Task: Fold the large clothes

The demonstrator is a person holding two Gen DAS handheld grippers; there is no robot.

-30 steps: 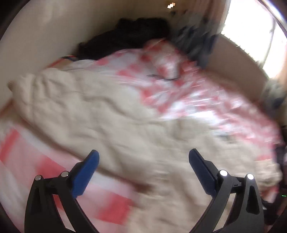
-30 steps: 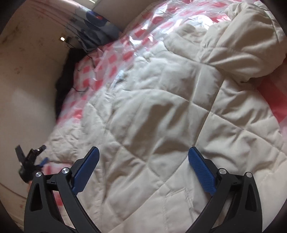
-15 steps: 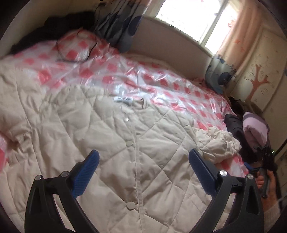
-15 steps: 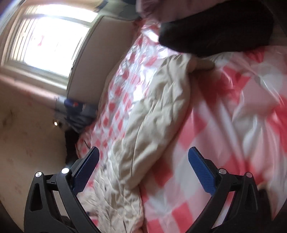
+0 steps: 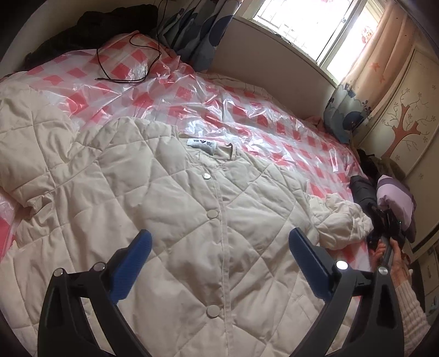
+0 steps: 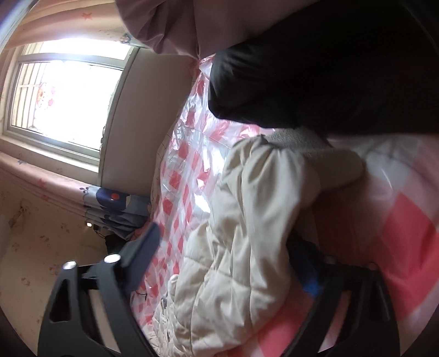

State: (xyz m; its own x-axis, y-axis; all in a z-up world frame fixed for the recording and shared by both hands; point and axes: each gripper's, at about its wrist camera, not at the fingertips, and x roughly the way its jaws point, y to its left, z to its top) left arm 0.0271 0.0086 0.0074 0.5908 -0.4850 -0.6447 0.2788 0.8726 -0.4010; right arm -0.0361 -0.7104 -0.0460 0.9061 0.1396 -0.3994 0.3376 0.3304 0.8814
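A cream quilted jacket (image 5: 170, 208) lies front up, snaps fastened, on a bed under a pink checked plastic sheet (image 5: 247, 109). My left gripper (image 5: 219, 236) hovers open over the jacket's front with nothing between its fingers. The jacket's right sleeve (image 5: 340, 219) lies crumpled near the bed's right edge. There a hand holds my right gripper (image 5: 384, 230). In the right wrist view that sleeve (image 6: 247, 219) runs between the jaws of my right gripper (image 6: 225, 247), which are closing. One blue finger (image 6: 307, 263) is tucked behind the sleeve. The other finger (image 6: 145, 247) still stands apart from it.
Black clothes (image 5: 90, 30) are heaped at the bed's far left, with a black cable (image 5: 129, 55) on the sheet. Dark and lilac garments (image 5: 392, 197) are piled past the right edge, and a black garment (image 6: 329, 68) lies just beyond the sleeve cuff. A window (image 5: 310, 24) and curtains stand behind.
The left gripper swung right over the jacket's front, then stayed still. The right gripper left the jacket's body, rolled, reached the sleeve at the bed's edge, and its jaws narrowed.
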